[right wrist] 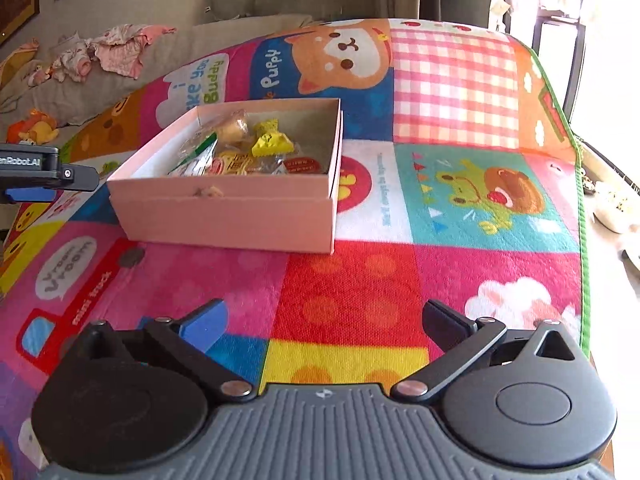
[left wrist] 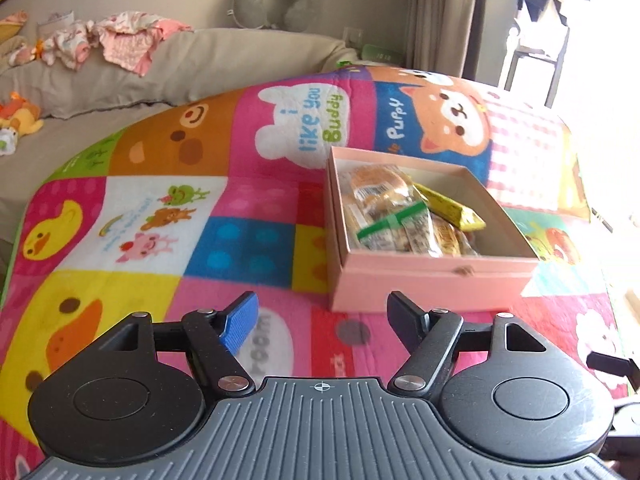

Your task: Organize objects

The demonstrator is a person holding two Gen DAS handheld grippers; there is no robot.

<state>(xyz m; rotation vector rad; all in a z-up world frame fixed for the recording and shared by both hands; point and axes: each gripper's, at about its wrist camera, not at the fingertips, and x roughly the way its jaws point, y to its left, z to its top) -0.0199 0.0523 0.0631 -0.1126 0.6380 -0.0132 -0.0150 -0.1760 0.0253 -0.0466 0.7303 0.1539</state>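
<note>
Both views sit low over the patchwork blanket (left wrist: 256, 208), each looking forward along its own tongs. The left wrist view faces the pink box (left wrist: 432, 280) from its near left; the right wrist view sees that box (right wrist: 224, 216) ahead-left. The 2 views share box, blanket and sofa (left wrist: 224, 60).

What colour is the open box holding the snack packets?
Pale pink outside, the box has a plain whitish-tan inside; clearest in the right wrist view.

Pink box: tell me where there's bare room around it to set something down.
The blanket is bare between the pink box and both open grippers, left and right, and right of it. Inside, snack packets crowd the left; the right corner is free.
</note>
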